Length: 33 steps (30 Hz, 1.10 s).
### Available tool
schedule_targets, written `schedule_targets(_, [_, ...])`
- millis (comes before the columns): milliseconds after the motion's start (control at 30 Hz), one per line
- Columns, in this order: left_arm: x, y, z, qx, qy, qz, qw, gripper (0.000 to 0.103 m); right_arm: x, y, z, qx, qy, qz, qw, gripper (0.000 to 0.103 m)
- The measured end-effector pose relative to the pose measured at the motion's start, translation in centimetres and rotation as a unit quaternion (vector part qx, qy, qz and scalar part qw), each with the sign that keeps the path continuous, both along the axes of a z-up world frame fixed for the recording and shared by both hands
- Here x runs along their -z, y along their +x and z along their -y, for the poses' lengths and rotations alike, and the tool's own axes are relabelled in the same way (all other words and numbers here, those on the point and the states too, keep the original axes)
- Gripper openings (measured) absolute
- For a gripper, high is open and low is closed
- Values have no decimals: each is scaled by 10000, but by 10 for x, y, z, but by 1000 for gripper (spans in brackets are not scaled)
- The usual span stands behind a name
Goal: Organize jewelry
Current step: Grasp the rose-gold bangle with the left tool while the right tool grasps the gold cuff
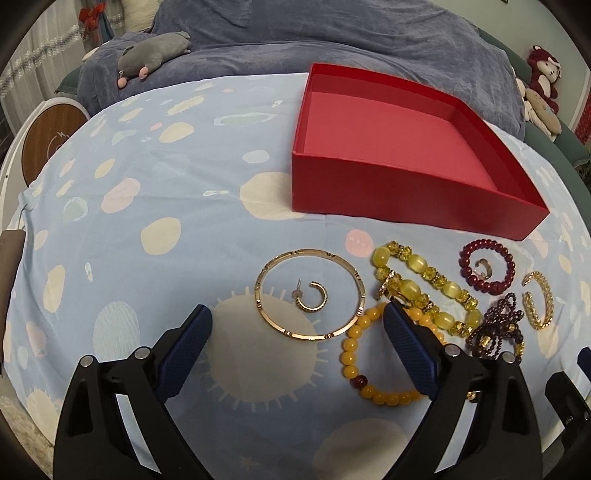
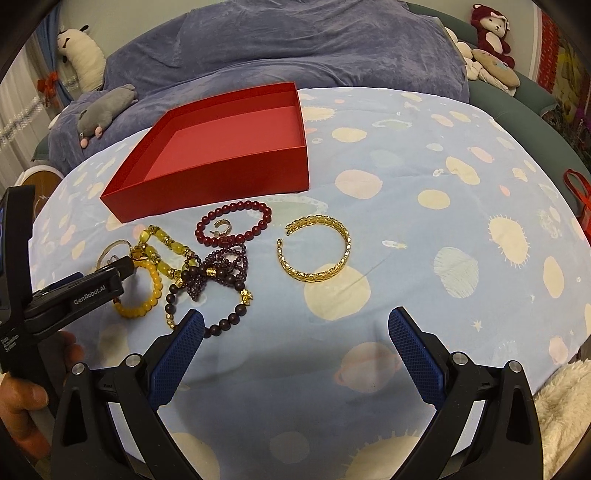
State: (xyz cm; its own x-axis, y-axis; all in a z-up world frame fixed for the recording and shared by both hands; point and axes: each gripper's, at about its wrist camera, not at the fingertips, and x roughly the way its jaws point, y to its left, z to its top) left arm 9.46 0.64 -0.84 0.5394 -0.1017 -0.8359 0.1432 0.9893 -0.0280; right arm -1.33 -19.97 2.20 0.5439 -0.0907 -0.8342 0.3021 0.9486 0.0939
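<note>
I see a pale blue sheet printed with cream and pink planet shapes covering the work surface, with a rumpled blue-grey blanket heaped behind it. A grey plush animal lies on the blanket at left; a dark red plush toy sits far right on a teal edge. White curtains hang at far left.

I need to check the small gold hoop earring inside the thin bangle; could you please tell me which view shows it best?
The left wrist view: the hoop earring lies in plain sight inside the thin gold bangle, post visible. In the right wrist view the left gripper covers most of the bangle, and the earring cannot be made out.
</note>
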Motion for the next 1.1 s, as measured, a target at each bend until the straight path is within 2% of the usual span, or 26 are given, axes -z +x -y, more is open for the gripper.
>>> schedule_targets(133, [-4,6,-7,-134,-137,-33,9998,90,0,0,3,45,100,10,9999,96])
schedule_targets(267, [1,12,-4,-138,-28,-84,9999,88,1,0,2,39,112,-29,9999,96])
schedule_targets(300, [2,12,-2,-114,-29,-111,9999,84,1,0,2,36,106,-23,9999,96])
schedule_targets(400, [5,13,4,-57,195,-61,9998,83,1,1,2,24,82,-31,10000,96])
schedule_targets(467, [5,13,6,-31,236,-2,9997,77,1,1,1,22,90,-47,9999,96])
schedule_targets(533, [3,13,6,-3,202,48,9998,64,1,2,1,13,80,-46,10000,96])
schedule_targets(600, [2,13,7,53,162,60,9998,60,1,3,1,-6,77,-57,10000,96])
schedule_targets(967, [-4,7,0,10,-120,48,9999,60,2,32,11,-56,-40,-43,10000,96])
schedule_targets(1100, [-10,6,-4,-48,-213,63,9997,60,11,50,19,-49,-9,-119,9999,88])
